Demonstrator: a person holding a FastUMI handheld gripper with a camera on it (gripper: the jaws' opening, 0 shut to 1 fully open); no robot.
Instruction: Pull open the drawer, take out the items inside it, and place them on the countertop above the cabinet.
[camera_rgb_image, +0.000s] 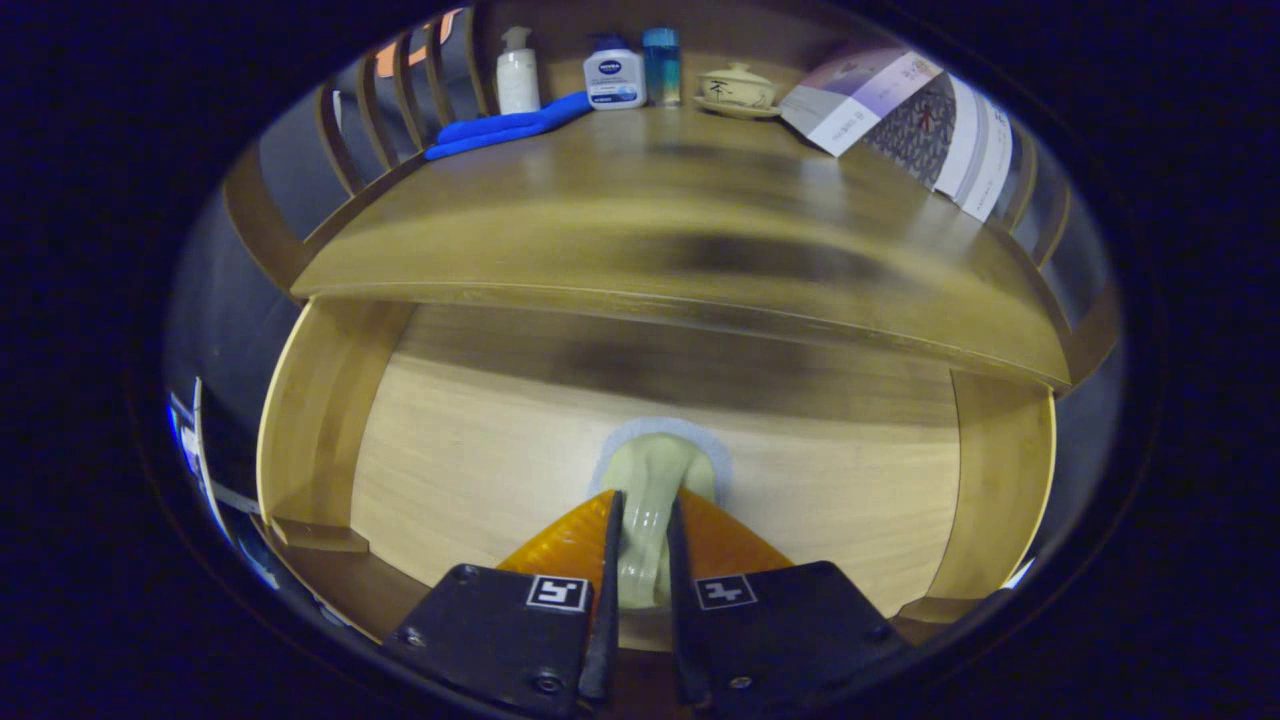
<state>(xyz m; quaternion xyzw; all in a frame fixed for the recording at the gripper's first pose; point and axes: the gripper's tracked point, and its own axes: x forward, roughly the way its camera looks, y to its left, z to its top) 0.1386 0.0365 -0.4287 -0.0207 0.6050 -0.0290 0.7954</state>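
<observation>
Pale-green handle (648, 500) is pinched between the claw (640, 520) fingers, nearly closed on it, w/ drawer front (480, 450) just beyond, below the counter (620, 200) — grip suits pulling straight out.

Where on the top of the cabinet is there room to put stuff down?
The countertop is bare across its whole front and middle. The back edge is crowded: a blue cloth, a pump bottle, a white bottle, a blue bottle, a lidded cup and folded papers. The gripper is shut on the drawer handle.
</observation>
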